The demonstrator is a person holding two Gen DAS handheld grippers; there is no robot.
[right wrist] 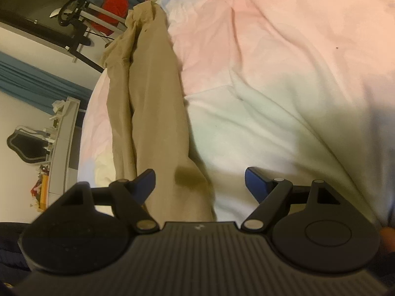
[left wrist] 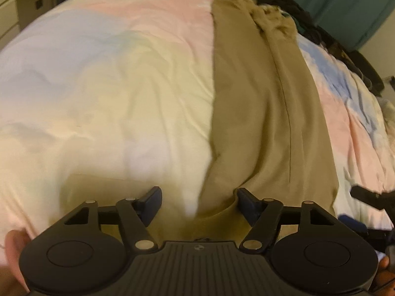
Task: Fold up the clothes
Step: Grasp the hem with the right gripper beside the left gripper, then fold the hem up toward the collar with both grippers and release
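Note:
Khaki trousers lie stretched lengthwise on a pastel quilt, folded leg on leg, with the bunched waist at the far end. My left gripper is open just above the near end of the trousers, nothing between its fingers. In the right wrist view the same trousers run away from me along the bed's edge. My right gripper is open over their near end, its left finger beside the cloth. The right gripper's dark tip shows at the left view's right edge.
A pile of dark clothes lies at the far right of the bed. Teal curtains hang behind. Beyond the bed's edge stand a white desk, a chair, a black stand and a red object.

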